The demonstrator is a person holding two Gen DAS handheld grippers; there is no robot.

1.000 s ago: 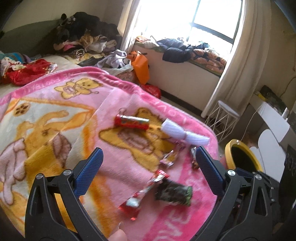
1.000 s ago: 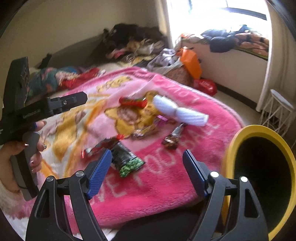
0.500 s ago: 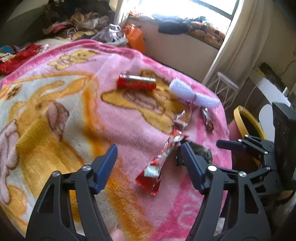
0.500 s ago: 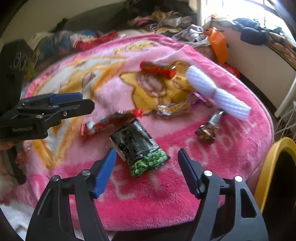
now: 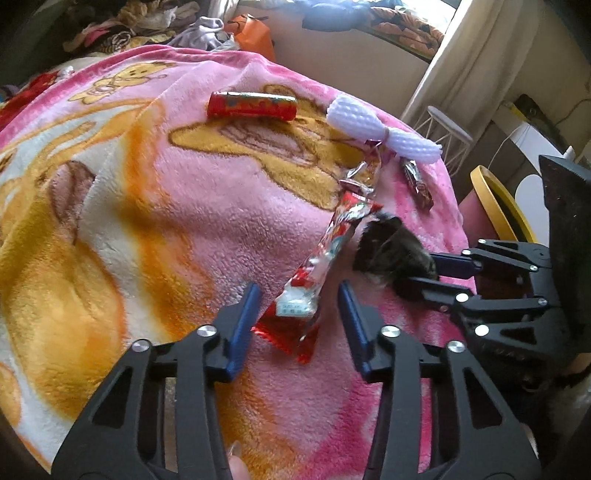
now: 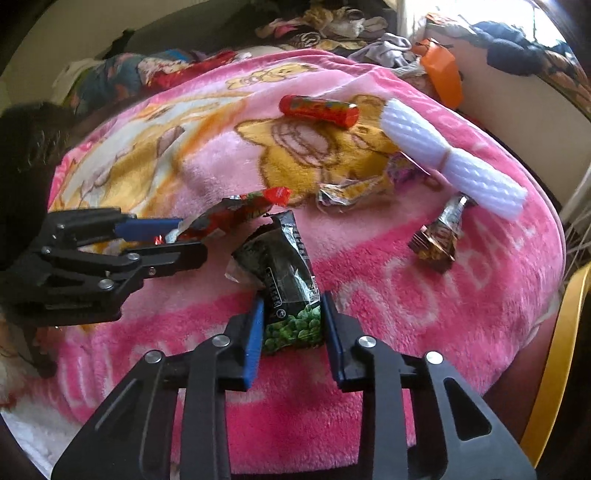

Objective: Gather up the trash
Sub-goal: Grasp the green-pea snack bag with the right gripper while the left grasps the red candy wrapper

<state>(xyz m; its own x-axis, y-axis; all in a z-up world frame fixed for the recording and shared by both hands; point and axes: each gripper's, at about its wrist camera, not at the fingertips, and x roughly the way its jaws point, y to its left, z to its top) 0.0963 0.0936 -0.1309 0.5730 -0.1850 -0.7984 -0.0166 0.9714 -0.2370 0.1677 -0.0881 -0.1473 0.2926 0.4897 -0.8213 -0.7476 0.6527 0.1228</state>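
Pink cartoon-bear blanket (image 6: pixel 369 295) covers the whole bed. Messy clothes pile (image 6: pixel 332 22) sits up at 12 o'clock, orange bag (image 6: pixel 441 74) around 1 o'clock, dark clothes along the window ledge (image 5: pixel 347 14), and a white wire stool (image 5: pixel 447 136) at 2 o'clock beside the cream curtain (image 5: pixel 472 62).

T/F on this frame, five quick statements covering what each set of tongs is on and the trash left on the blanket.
1. The right tongs straddle the dark pea packet. True.
2. The left tongs hold the red tube. False: they flank the long red wrapper.
3. The white foam net is in the yellow bin. False: it lies on the blanket.
4. The brown wrapper lies untouched. True.
5. The blanket is blue. False: pink.
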